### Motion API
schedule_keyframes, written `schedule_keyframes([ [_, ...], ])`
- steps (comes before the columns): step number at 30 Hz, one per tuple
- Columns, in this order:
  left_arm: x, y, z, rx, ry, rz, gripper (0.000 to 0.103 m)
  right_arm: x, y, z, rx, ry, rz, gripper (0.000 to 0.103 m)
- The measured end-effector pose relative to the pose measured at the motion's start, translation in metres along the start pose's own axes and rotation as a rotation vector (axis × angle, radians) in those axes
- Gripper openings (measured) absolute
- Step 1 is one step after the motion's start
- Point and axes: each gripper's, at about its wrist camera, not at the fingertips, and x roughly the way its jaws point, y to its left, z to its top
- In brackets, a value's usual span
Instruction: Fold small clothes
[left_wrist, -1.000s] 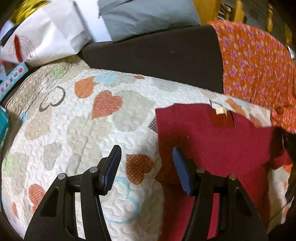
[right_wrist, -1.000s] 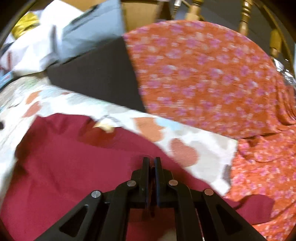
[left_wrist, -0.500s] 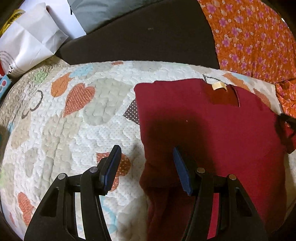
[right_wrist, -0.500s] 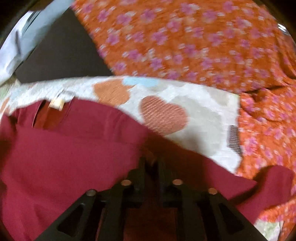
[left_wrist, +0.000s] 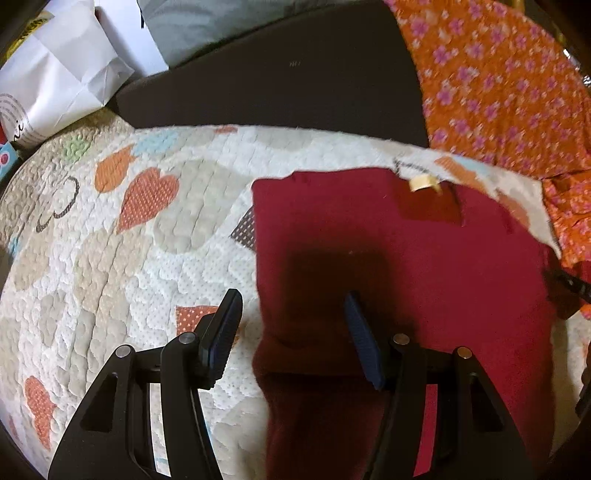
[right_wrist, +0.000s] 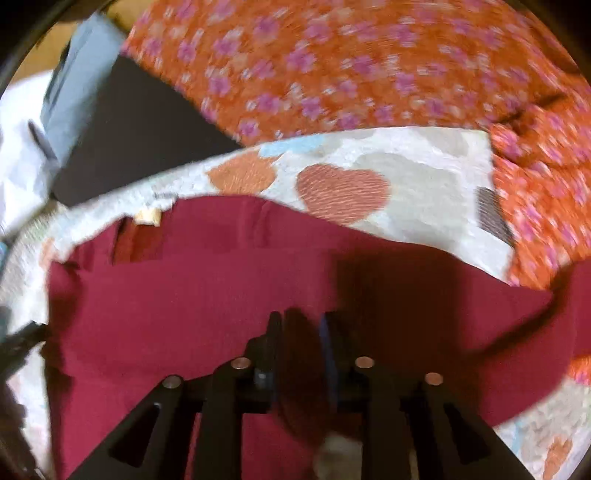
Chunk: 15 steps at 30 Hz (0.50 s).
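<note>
The left gripper (left_wrist: 291, 325) is hovering with jaws spread, straddling the left edge of the dark red shirt (left_wrist: 424, 266) lying flat on the heart-print quilt (left_wrist: 122, 266). Collar label (left_wrist: 424, 182) is pointing away, long axis running near-to-far. The right gripper (right_wrist: 301, 339) is opening, cloth sitting between its jaws, seemingly releasing a fold. Next probably calls for pinching the side edges.

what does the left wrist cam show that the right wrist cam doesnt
Only the left wrist view: the white paper bag and the garment's left edge between the open left gripper fingers.

Only the right wrist view: the quilt's right corner and the right gripper, jaws opening over the fabric.

Both: the dark red garment with its neck label, heart quilt, orange floral cloth.
</note>
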Motion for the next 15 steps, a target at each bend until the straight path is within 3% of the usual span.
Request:
schedule_keyframes([
  [2,-0.004,-0.002,0.000,0.000,-0.009,-0.009,0.058,-0.019,-0.038,-0.011,0.101,-0.032,-0.037,0.046],
  [3,-0.005,-0.002,0.001,-0.002,-0.010,-0.009,0.058,-0.026,-0.056,-0.014,0.146,-0.038,-0.061,0.048],
  [7,-0.005,0.000,0.001,-0.019,0.002,-0.013,0.058,-0.050,-0.144,-0.021,0.384,-0.060,-0.147,0.048],
  [11,-0.003,0.002,0.001,-0.027,0.008,-0.010,0.058,-0.073,-0.218,-0.024,0.594,-0.139,-0.206,0.048],
  [15,0.003,-0.002,0.000,-0.018,0.025,-0.022,0.058,-0.075,-0.273,-0.027,0.731,-0.168,-0.141,0.048],
])
